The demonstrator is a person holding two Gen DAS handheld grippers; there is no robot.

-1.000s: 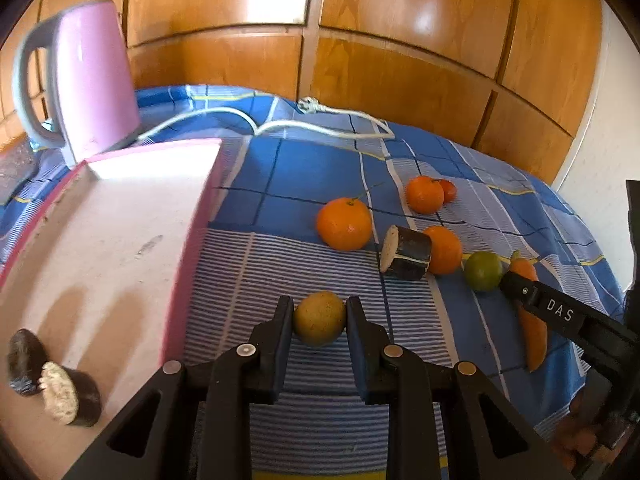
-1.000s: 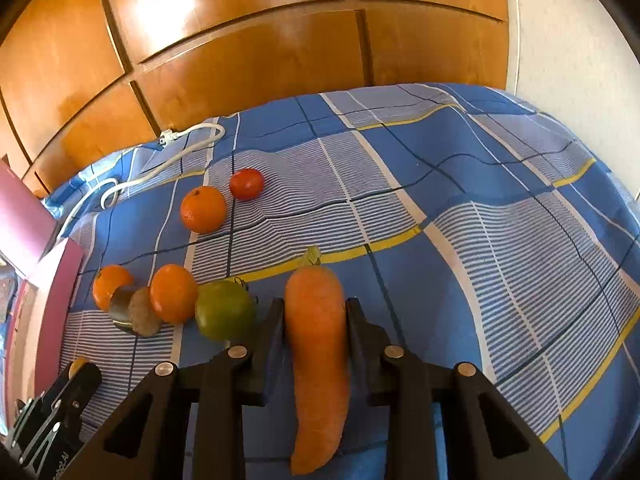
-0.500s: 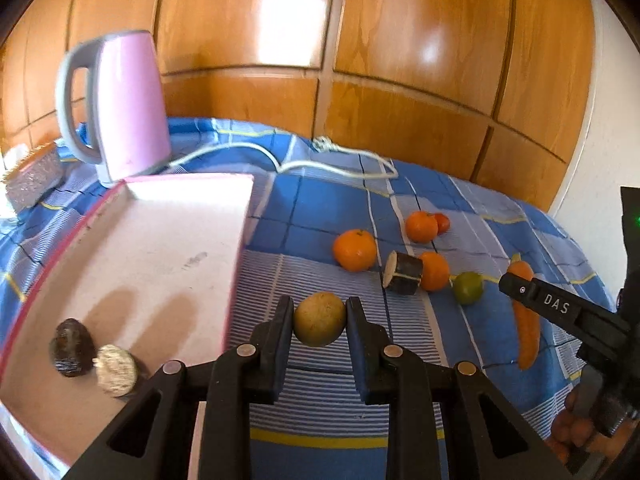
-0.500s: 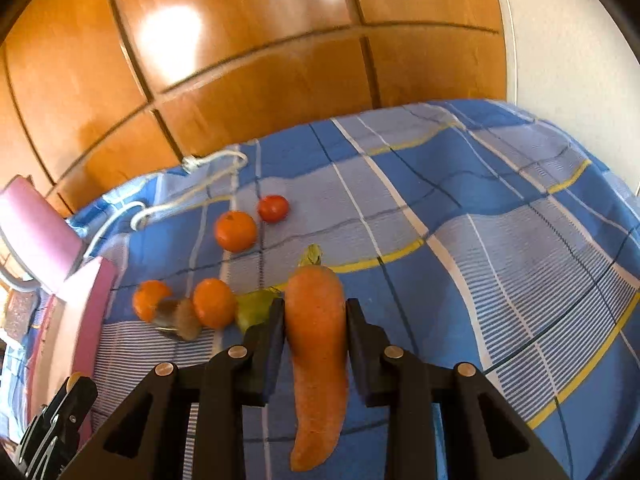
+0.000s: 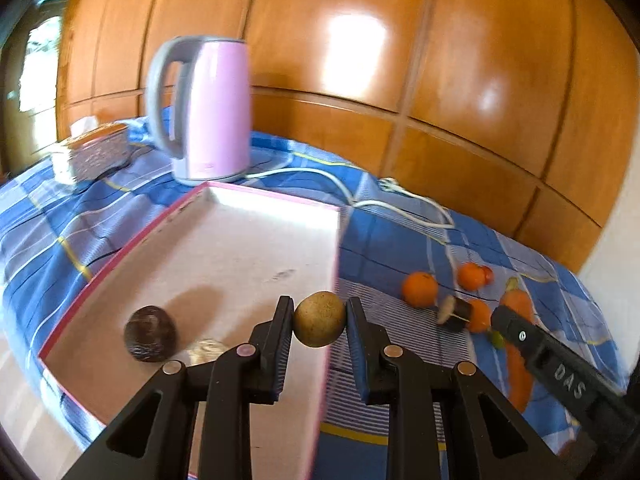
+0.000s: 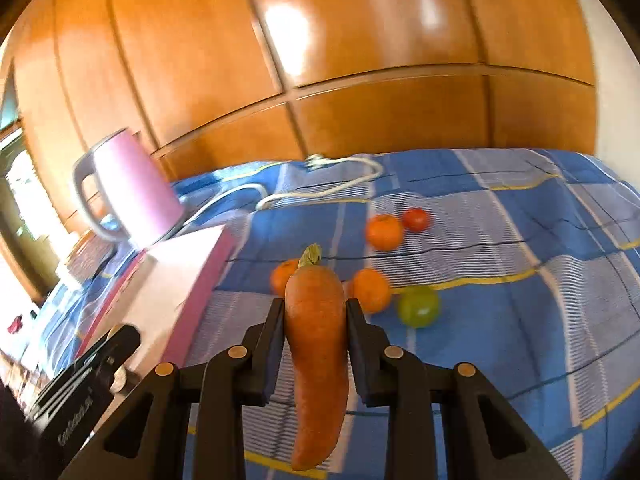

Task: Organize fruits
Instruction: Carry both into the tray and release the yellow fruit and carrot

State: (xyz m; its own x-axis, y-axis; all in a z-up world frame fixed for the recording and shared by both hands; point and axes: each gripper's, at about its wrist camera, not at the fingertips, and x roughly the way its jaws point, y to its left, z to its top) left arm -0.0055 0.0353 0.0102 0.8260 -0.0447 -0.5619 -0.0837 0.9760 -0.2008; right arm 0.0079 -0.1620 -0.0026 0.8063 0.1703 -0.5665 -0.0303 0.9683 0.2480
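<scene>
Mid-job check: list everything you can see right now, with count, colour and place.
Round fruit: 1, tan, between the left gripper's pads, above the tray's right edge.
Carrot: 1, orange, between the right gripper's pads, green stub pointing away.
Tray: 1, pink rim, pale floor, left on the cloth.
Dark pieces: 2, one dark brown, one showing a pale cut face, in the tray's near left.
Oranges: 3, orange, on the cloth right of the tray.
Tomato: 1, red, beside the far orange.
Green fruit: 1, green, right of the near orange.
Cut dark piece: 1, dark with pale face, among the oranges.
Kettle: 1, pink, grey handle, behind the tray.
Cord: 1, white, by the wall.
Cloth: 1, blue check.
Left gripper: black, shut.
Right gripper: black, shut.
</scene>
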